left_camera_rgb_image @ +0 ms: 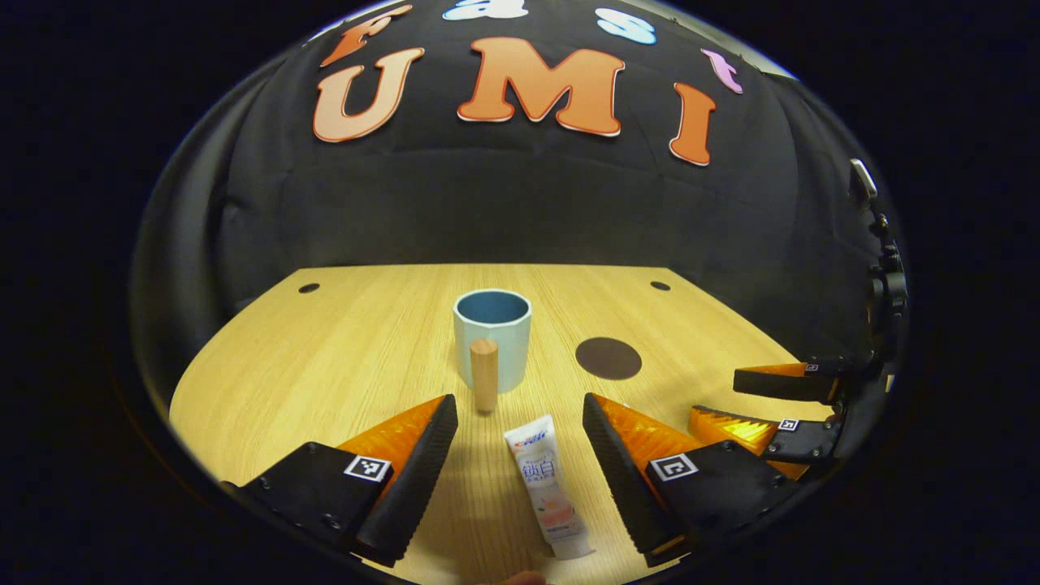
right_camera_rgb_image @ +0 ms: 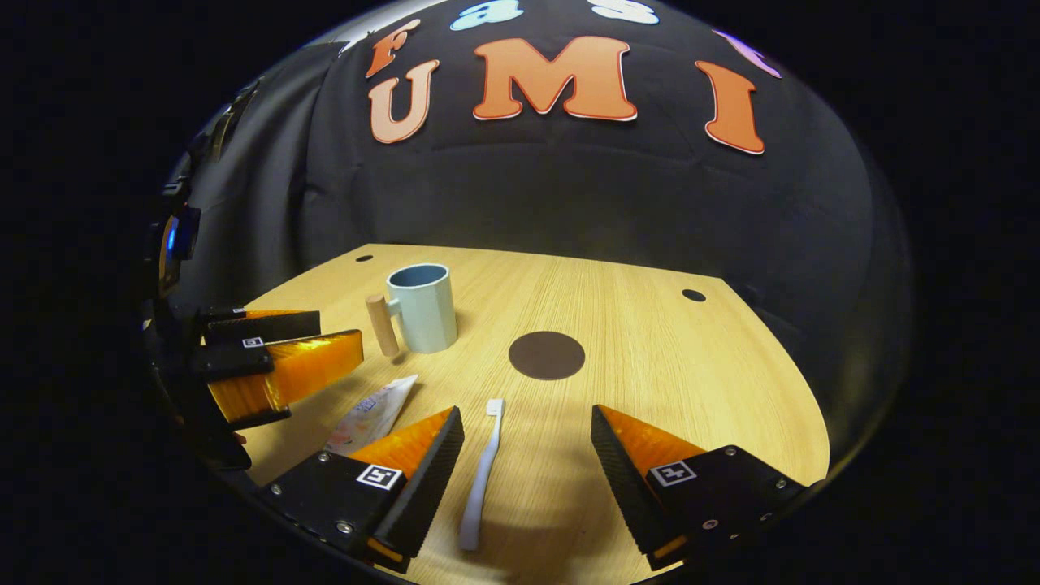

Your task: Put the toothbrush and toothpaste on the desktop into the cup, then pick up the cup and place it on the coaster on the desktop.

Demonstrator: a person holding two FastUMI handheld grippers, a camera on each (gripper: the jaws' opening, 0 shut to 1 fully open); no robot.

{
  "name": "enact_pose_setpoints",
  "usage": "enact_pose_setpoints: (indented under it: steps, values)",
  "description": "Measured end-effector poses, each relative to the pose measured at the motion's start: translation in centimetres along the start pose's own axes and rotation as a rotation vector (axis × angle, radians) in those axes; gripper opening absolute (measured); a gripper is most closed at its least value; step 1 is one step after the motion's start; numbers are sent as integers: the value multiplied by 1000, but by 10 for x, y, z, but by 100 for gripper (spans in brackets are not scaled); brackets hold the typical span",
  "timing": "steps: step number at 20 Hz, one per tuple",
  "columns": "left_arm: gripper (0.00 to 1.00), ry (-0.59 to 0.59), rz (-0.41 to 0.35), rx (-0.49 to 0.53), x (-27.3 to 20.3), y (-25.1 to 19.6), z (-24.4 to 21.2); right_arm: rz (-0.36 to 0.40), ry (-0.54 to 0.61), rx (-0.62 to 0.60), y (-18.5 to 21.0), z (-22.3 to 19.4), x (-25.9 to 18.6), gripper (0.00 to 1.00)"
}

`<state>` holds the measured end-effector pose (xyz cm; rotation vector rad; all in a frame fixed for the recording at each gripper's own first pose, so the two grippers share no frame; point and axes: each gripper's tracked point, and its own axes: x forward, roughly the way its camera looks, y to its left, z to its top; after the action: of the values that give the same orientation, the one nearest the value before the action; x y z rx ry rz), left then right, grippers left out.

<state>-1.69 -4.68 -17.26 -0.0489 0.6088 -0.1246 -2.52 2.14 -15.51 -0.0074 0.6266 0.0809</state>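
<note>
A pale blue cup (left_camera_rgb_image: 493, 340) with a wooden handle (left_camera_rgb_image: 484, 374) stands upright mid-table; it also appears in the right gripper view (right_camera_rgb_image: 422, 307). The white toothpaste tube (left_camera_rgb_image: 546, 486) lies flat between the fingers of my open left gripper (left_camera_rgb_image: 520, 422), untouched. A white toothbrush (right_camera_rgb_image: 481, 476) lies on the wood between the fingers of my open right gripper (right_camera_rgb_image: 526, 431), closer to the left finger. The tube's end (right_camera_rgb_image: 370, 416) shows beside that finger. A dark round coaster (left_camera_rgb_image: 608, 358) (right_camera_rgb_image: 546, 355) lies right of the cup. The right gripper (left_camera_rgb_image: 780, 406) and left gripper (right_camera_rgb_image: 276, 349) each appear in the other's view.
The light wooden table (left_camera_rgb_image: 341, 349) has small dark holes near its back corners (left_camera_rgb_image: 309, 288) (left_camera_rgb_image: 660, 285). Black cloth walls close the booth behind and to the sides. A camera mount (left_camera_rgb_image: 881, 244) hangs at the right edge of the left gripper view.
</note>
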Motion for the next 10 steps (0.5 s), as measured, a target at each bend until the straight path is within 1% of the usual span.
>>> enact_pose_setpoints:
  steps: [3,7,10]
  values:
    - [100,74,-34,-25,8,-8,-10,5,38,-2,1,-13,0,95]
    - [100,158,-24,-18,13,-9,-22,16,88,-12,8,-26,5,95]
    - [98,230,-37,-27,12,-16,-28,46,123,1,14,-34,7,95]
